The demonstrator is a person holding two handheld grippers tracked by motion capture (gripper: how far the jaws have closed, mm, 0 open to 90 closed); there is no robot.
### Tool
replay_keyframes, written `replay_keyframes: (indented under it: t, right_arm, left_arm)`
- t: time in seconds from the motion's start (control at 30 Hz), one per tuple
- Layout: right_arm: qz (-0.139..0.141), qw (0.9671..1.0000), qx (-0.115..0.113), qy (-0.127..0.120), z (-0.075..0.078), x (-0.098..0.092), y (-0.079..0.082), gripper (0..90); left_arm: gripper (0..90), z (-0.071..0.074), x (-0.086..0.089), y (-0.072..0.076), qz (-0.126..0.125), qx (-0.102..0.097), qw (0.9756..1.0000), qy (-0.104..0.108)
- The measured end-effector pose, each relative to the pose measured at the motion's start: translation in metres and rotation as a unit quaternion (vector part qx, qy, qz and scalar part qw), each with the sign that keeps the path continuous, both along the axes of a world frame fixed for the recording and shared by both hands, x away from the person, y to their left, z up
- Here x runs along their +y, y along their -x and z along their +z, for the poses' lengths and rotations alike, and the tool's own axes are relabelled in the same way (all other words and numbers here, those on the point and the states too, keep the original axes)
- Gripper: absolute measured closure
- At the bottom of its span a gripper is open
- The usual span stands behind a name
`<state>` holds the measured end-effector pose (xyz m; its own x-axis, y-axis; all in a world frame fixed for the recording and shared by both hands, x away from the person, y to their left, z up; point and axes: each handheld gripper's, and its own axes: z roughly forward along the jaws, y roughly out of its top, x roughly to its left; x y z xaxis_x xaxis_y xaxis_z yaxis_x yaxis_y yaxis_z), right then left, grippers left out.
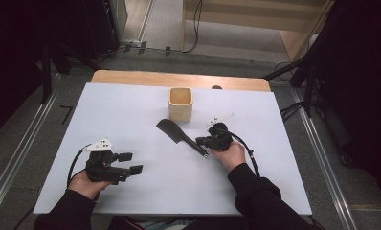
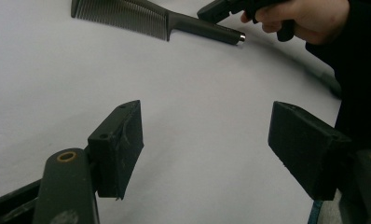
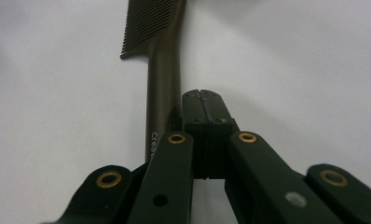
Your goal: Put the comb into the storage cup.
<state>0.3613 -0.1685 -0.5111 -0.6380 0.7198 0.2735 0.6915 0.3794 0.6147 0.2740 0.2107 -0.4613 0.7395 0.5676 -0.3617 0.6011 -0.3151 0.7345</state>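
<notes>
Our right gripper (image 1: 203,142) sat with its jaws pressed together on nothing, their tips just beside the handle of the black comb (image 1: 179,136), which lay flat on the white table (image 1: 131,105) in front of the wooden cup (image 1: 180,103). In the right gripper view the shut jaws lay along the right side of the handle (image 3: 164,93), seemingly touching it, though we could not tell for sure. We judged that jaws closed like this suited nudging the comb round rather than lifting it, perhaps to line it up for a later pick. Our left gripper (image 1: 131,163) rested near the table's near left part, well apart from the comb, its jaws spread wide and empty, likely kept clear so the right had room. The cup stood upright and empty-looking.
</notes>
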Motion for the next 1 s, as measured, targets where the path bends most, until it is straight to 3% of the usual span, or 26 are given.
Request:
replay_keyframes:
  t: [0.3,0.47,0.57,0.67,0.83,1.0]
  right_arm:
    - [-0.015,0.9999,-0.002,-0.001,0.005,-0.004,0.000,82.1]
    - [-0.021,0.9998,-0.003,-0.006,0.015,-0.009,0.000,67.5]
    - [-0.021,0.9993,-0.001,-0.031,0.023,-0.012,0.003,55.3]
    - [-0.014,0.9992,-0.017,-0.034,0.031,-0.014,0.006,46.5]
    - [-0.003,0.9989,-0.020,-0.043,0.040,-0.018,0.013,42.6]
    - [0.015,0.9983,-0.018,-0.054,0.045,-0.021,0.019,33.0]
  left_arm:
    - [27.1,0.000,0.000,0.000,0.000,0.001,1.0000,0.002]
    - [27.2,0.000,0.000,0.000,0.000,0.000,1.0000,0.003]
    - [27.1,0.000,0.000,-0.001,0.001,0.001,1.0000,0.002]
    - [27.1,-0.001,0.000,-0.001,0.002,0.001,1.0000,0.002]
    - [27.1,-0.001,0.000,-0.001,0.002,0.000,1.0000,0.001]
    - [27.1,-0.001,0.000,-0.001,0.002,-0.001,1.0000,0.000]
